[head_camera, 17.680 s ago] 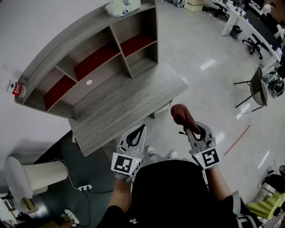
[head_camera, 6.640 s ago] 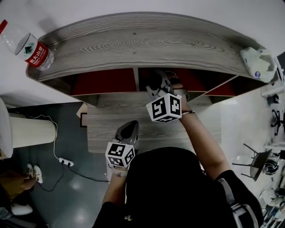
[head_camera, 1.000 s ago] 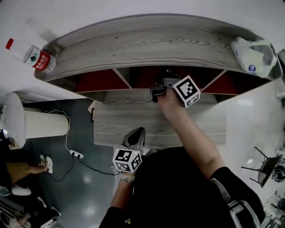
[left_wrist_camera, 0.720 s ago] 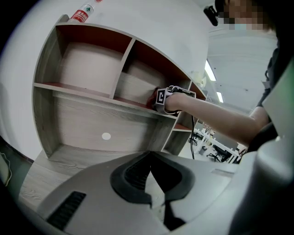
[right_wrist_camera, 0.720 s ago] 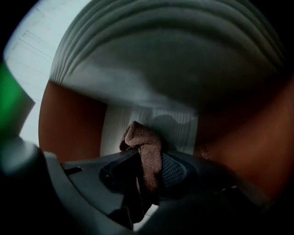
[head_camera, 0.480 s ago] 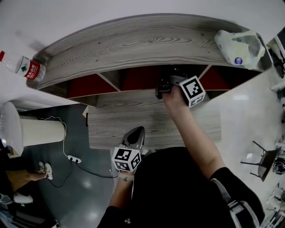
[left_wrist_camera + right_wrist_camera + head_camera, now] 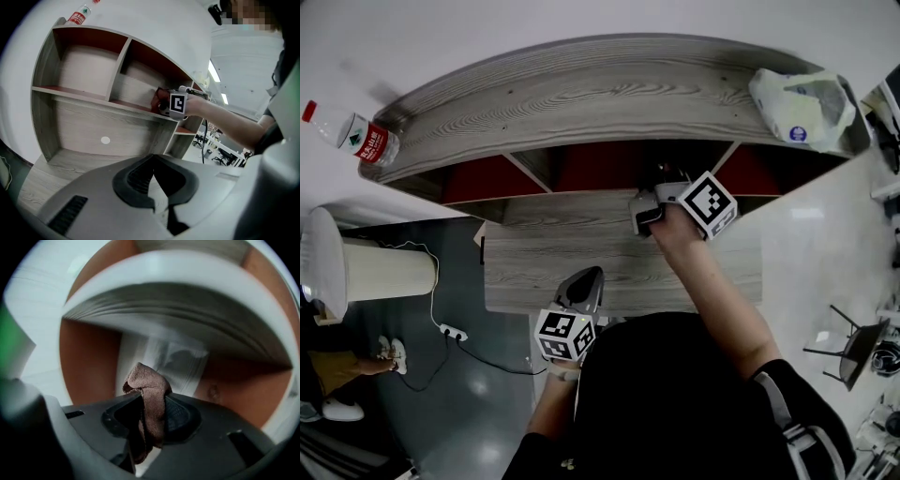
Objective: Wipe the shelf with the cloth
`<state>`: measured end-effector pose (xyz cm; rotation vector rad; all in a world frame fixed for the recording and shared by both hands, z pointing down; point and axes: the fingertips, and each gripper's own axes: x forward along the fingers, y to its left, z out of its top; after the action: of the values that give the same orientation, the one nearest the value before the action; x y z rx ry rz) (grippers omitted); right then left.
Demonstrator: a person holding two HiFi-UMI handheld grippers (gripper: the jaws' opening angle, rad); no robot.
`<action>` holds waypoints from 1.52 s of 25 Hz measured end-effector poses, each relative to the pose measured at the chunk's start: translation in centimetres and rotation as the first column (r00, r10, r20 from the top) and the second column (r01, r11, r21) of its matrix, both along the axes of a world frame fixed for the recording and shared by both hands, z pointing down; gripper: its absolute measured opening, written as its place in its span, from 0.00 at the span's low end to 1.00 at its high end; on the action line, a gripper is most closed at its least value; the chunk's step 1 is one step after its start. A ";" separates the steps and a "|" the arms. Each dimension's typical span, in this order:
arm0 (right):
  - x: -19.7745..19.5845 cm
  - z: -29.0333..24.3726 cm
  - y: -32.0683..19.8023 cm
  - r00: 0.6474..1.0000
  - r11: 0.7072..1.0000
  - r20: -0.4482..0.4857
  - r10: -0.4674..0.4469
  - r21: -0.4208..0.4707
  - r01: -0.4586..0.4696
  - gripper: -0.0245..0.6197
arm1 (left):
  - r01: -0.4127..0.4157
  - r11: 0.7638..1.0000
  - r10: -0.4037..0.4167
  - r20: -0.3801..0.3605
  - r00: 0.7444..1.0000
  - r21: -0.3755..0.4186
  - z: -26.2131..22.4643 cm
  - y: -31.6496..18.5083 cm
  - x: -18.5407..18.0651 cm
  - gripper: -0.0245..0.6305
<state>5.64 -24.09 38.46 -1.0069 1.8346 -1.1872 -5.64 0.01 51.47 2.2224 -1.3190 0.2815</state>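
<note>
The grey wooden shelf (image 7: pixel 581 94) has red-backed compartments under its curved top board. My right gripper (image 7: pixel 660 184) reaches into the middle-right compartment, its tips hidden in shadow there. In the left gripper view the right gripper (image 7: pixel 161 100) is at that compartment's front edge with the brown cloth (image 7: pixel 155 97) at its tip. The right gripper view shows the cloth (image 7: pixel 149 392) bunched and pinched between the jaws of the right gripper (image 7: pixel 146 405), close to the red panel. My left gripper (image 7: pixel 587 282) hangs by the desk's front edge, shut and empty (image 7: pixel 155 171).
A water bottle (image 7: pixel 354 134) lies on the shelf's top at the left end, a white plastic bag (image 7: pixel 802 101) at the right end. A white cylinder (image 7: pixel 370 270) stands on the floor to the left, with a power strip (image 7: pixel 450 333) beside it.
My right gripper has slid to the right along the compartment with the cloth and drawn back a little toward its front edge. The left gripper has stayed where it was.
</note>
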 end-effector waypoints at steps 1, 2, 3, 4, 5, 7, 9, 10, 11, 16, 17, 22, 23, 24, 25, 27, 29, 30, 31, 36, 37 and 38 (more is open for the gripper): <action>-0.6 -0.4 0.9 0.998 0.998 -0.027 -0.059 0.018 0.060 0.20 | -0.006 1.000 0.006 0.001 1.000 0.004 -0.1 -0.2 0.2 0.05; -1.0 -0.6 1.9 0.992 0.993 -0.058 -0.108 0.032 0.110 0.20 | -0.013 1.000 0.013 0.002 1.000 0.009 -0.3 -0.5 0.4 0.05; -1.0 -0.7 2.9 0.986 0.988 -0.090 -0.143 0.040 0.147 0.20 | -0.020 1.000 0.020 0.002 1.000 0.015 -0.4 -0.8 0.6 0.05; -0.8 -0.7 3.8 0.978 0.984 -0.123 -0.167 0.042 0.173 0.20 | -0.028 0.999 0.028 0.003 1.000 0.022 -0.6 -1.2 0.9 0.05; -0.4 -0.6 4.6 0.971 0.981 -0.156 -0.183 0.043 0.191 0.20 | -0.035 0.999 0.035 0.003 0.999 0.030 -0.8 -1.5 1.1 0.05; 0.5 -0.7 6.1 0.954 0.973 -0.218 -0.207 0.060 0.225 0.20 | -0.052 0.997 0.053 -0.003 0.999 0.051 -1.5 -2.2 1.7 0.05; 1.3 -1.1 7.6 0.936 0.962 -0.271 -0.226 0.087 0.258 0.20 | -0.073 0.995 0.074 -0.013 0.997 0.071 -2.1 -2.9 2.4 0.05; 1.7 -1.3 8.3 0.926 0.957 -0.297 -0.233 0.100 0.273 0.20 | -0.083 0.993 0.085 -0.015 0.996 0.080 -2.4 -3.2 2.8 0.05; 2.1 -1.5 8.9 0.915 0.951 -0.326 -0.238 0.112 0.287 0.20 | -0.094 0.992 0.095 -0.013 0.995 0.088 -2.7 -3.5 3.2 0.05; 4.4 -1.5 11.6 0.814 0.931 -0.543 -0.207 0.146 0.334 0.20 | -0.143 0.982 0.144 0.002 0.990 0.123 -4.0 -4.8 5.0 0.05; 4.9 -1.3 12.1 0.786 0.927 -0.586 -0.194 0.153 0.343 0.20 | -0.152 0.980 0.153 0.002 0.988 0.128 -4.2 -5.1 5.3 0.05; 7.0 -0.2 13.5 0.602 0.907 -0.794 -0.084 0.189 0.375 0.20 | -0.189 0.970 0.189 0.012 0.982 0.152 -4.9 -6.1 6.6 0.05; 7.3 0.2 13.8 0.557 0.904 -0.828 -0.059 0.192 0.382 0.20 | -0.196 0.968 0.196 0.014 0.980 0.157 -5.0 -6.2 6.8 0.05; 7.6 0.5 14.1 0.514 0.901 -0.857 -0.037 0.194 0.388 0.20 | -0.203 0.966 0.203 0.017 0.979 0.161 -5.2 -6.3 7.0 0.05; 7.9 0.8 14.4 0.477 0.900 -0.878 -0.021 0.192 0.393 0.20 | -0.208 0.964 0.207 0.021 0.978 0.165 -5.3 -6.3 7.2 0.05; 8.7 1.4 14.7 0.437 0.906 -0.899 -0.006 0.180 0.383 0.20 | -0.216 0.961 0.214 0.030 0.976 0.174 -5.6 -6.6 7.5 0.05; 9.6 2.1 14.9 0.409 0.911 -0.912 0.007 0.175 0.375 0.20 | -0.225 0.957 0.222 0.042 0.974 0.181 -5.8 -6.7 7.7 0.05; 9.9 2.4 15.1 0.396 0.910 -0.918 0.007 0.170 0.378 0.20 | -0.232 0.955 0.227 0.048 0.973 0.185 -5.9 -6.7 7.9 0.05; 10.1 2.6 15.4 0.385 0.910 -0.923 0.004 0.163 0.381 0.20 | -0.239 0.953 0.233 0.053 0.971 0.187 -6.0 -6.6 8.1 0.05; 10.6 2.6 15.7 0.386 0.927 -0.923 0.002 0.147 0.346 0.20 | -0.258 0.947 0.250 0.062 0.966 0.190 -6.1 -6.5 8.6 0.05; 10.7 2.7 15.8 0.387 0.928 -0.922 0.005 0.149 0.342 0.20 | -0.259 0.947 0.252 0.061 0.966 0.190 -6.1 -6.4 8.7 0.05; 10.7 2.8 16.0 0.388 0.928 -0.921 0.008 0.152 0.340 0.20 | -0.261 0.946 0.255 0.059 0.965 0.190 -6.1 -6.4 8.7 0.05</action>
<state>16.34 -8.10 41.29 -1.4538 2.9437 -0.2866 3.07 -6.36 45.40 2.5727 -1.1115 0.2962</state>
